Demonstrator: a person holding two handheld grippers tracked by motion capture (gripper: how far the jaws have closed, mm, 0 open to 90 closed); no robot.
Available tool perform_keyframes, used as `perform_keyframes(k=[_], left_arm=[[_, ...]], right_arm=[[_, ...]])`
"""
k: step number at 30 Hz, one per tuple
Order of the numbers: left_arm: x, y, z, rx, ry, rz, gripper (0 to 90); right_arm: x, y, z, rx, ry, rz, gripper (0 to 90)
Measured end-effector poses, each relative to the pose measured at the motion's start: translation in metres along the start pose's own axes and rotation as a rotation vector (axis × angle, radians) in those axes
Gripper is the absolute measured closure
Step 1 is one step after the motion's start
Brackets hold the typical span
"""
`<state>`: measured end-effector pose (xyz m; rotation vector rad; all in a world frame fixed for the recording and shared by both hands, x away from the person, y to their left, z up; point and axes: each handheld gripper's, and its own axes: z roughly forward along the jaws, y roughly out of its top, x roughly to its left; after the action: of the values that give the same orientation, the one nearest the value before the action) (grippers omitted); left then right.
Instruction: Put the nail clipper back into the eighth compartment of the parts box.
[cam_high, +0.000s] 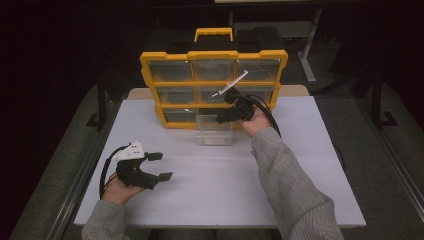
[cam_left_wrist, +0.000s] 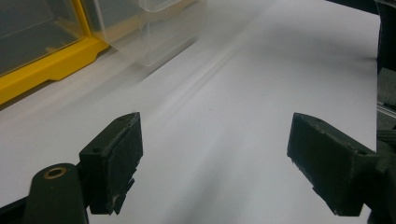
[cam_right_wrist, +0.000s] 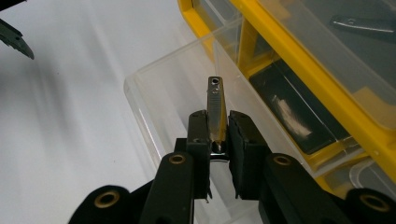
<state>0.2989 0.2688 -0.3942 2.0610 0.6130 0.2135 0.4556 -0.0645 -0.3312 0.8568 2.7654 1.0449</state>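
My right gripper (cam_high: 221, 119) hangs over a clear plastic bin (cam_high: 213, 131) that stands on the table in front of a yellow organizer case (cam_high: 215, 55). In the right gripper view its jaws (cam_right_wrist: 217, 128) are shut on a small flat metal piece (cam_right_wrist: 215, 95), which points up out of them above the bin (cam_right_wrist: 154, 88). Beside the bin, a dark empty slot (cam_right_wrist: 292, 114) gapes in the case's bottom row. My left gripper (cam_high: 161, 166) rests at the front left of the table, open, with bare table between its pads (cam_left_wrist: 119, 154).
The case stands upright at the back of the white table (cam_high: 215, 185), its clear drawers facing me. One upper drawer holds a metal part (cam_right_wrist: 359, 22). The left gripper view shows the bin (cam_left_wrist: 159, 32) and the case's yellow frame (cam_left_wrist: 51, 70) off to its upper left.
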Motion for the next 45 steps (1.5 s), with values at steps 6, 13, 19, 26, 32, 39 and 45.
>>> perform_keyframes(k=[6,13,19,26,32,39,45], left_arm=[[0.0,0.0,0.0,-0.002,0.0,-0.003,17.9],[0.0,0.0,0.0,-0.003,0.001,-0.007,17.9],[0.0,0.0,-0.001,-0.005,0.002,-0.007,17.9],[0.0,0.0,-0.001,-0.006,0.001,-0.01,17.9],[0.0,0.0,-0.001,-0.005,0.001,-0.009,17.9],[0.0,0.001,-0.001,-0.005,0.002,-0.004,17.9],[0.0,0.001,-0.001,-0.005,0.001,-0.005,17.9]], right_arm=[[-0.002,-0.004,0.004,0.01,0.003,0.003,77.8],[-0.004,-0.007,0.007,0.014,0.009,-0.001,77.8],[-0.004,-0.008,0.01,0.022,0.007,0.004,77.7],[-0.006,-0.009,0.014,0.032,0.01,0.005,77.7],[-0.006,-0.01,0.016,0.037,0.012,0.009,77.7],[-0.007,-0.011,0.017,0.039,0.013,0.007,77.4],[-0.007,-0.01,0.018,0.047,0.016,0.013,77.4]])
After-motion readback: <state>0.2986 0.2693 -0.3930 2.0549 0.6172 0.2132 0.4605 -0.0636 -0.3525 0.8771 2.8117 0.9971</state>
